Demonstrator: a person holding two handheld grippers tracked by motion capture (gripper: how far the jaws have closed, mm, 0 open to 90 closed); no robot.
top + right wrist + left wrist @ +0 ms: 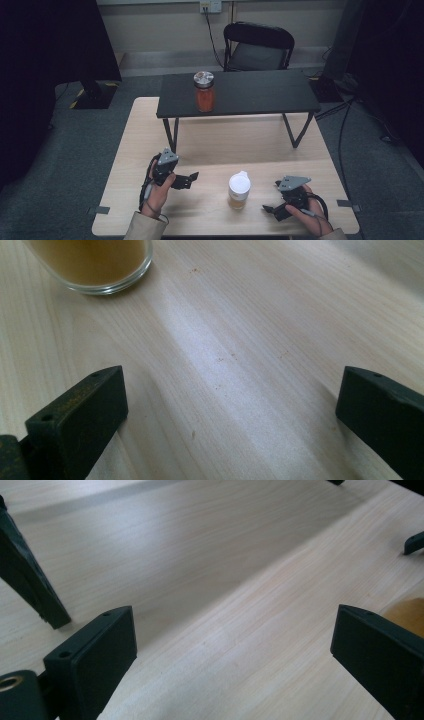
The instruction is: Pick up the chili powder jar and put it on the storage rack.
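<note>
While both pairs of jaws stand spread wide with nothing between them, bare pale wood shows in each gap. In the left gripper view the left gripper (pixel 232 650) points across the light wooden bench (pixel 210 580), its two black jaws rising from the lower left and lower right corners; an amber curve at the right edge, just above the right jaw, is part of the white-lidded jar (pixel 407 612), which sits outside the gap. A black leg (pixel 30 580) of the small table stands at the left edge of that view.

In the right gripper view the right gripper (pixel 232 410) also has its jaws set far apart at the bottom corners. The glass base of the jar (pixel 95 265), holding a tan filling, stands in the upper left of the frame, beyond the left jaw and apart from it.

From the high view, the left gripper (pixel 192 177) is in the lower left of the bench (pixel 150 145), held by a hand (pixel 156 196), and the right gripper (pixel 269 210) is in the lower right, held by the other hand (pixel 312 217). The jar (pixel 239 190) stands upright between them, touching neither. Farther back, a low black table (pixel 250 92) rests on the bench and carries an orange-filled jar (pixel 204 92) with a silver lid. A black chair (pixel 258 47) stands behind on the grey floor (pixel 65 150).
</note>
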